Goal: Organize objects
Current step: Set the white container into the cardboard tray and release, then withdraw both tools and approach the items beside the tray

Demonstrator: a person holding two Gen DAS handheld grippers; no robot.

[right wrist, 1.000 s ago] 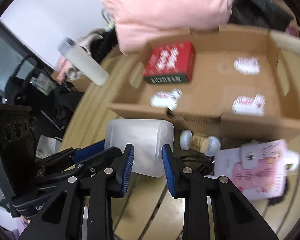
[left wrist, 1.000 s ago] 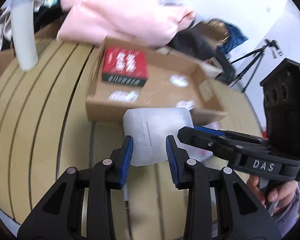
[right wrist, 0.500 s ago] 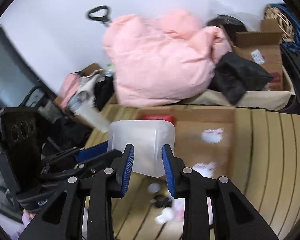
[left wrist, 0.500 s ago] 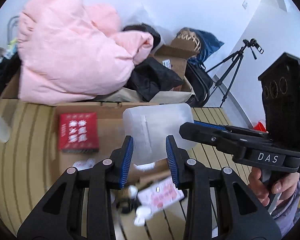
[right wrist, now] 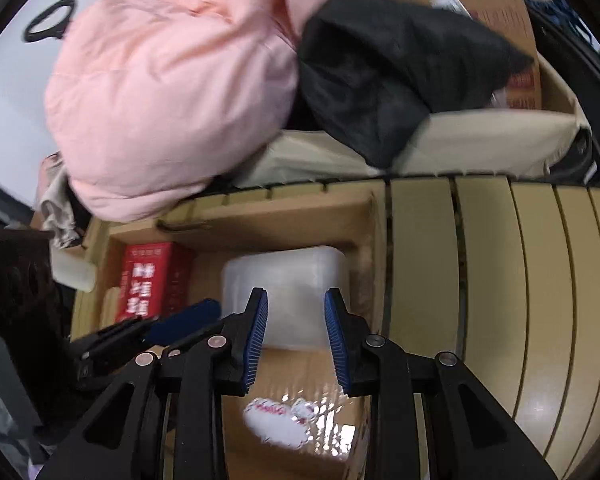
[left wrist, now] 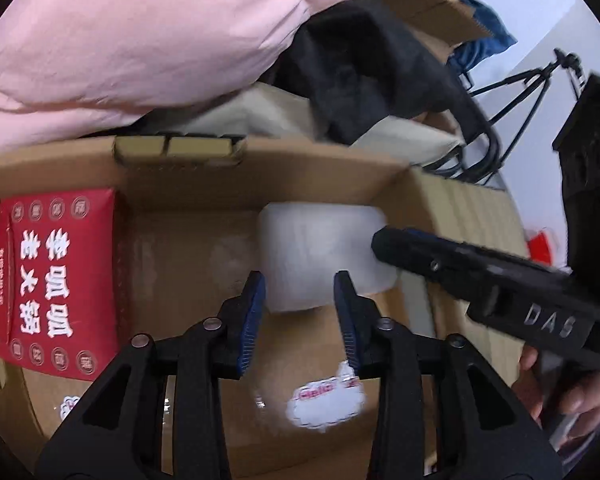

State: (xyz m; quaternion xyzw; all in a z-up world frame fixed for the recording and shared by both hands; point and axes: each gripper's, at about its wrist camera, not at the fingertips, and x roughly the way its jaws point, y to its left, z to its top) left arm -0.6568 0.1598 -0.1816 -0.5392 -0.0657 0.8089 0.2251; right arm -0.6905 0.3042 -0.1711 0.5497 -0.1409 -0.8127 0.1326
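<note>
A translucent white plastic container sits low in the far right corner of an open cardboard box. My left gripper has its blue pads on the container's near end, and its jaws are opening with the container still between them. In the right wrist view the same container lies between the pads of my right gripper, which is shut on it. A finger of the right gripper reaches in from the right. A red printed box lies at the left end of the cardboard box.
White stickers mark the box floor. A pink padded jacket and a black garment are piled just behind the box. The slatted tan table stretches to the right. A tripod stands at far right, and a hand holds the right gripper.
Both grippers carried the container from the table in front of the box, up over its near wall, and down into the far right corner. The left pads stand slightly wider apart.
</note>
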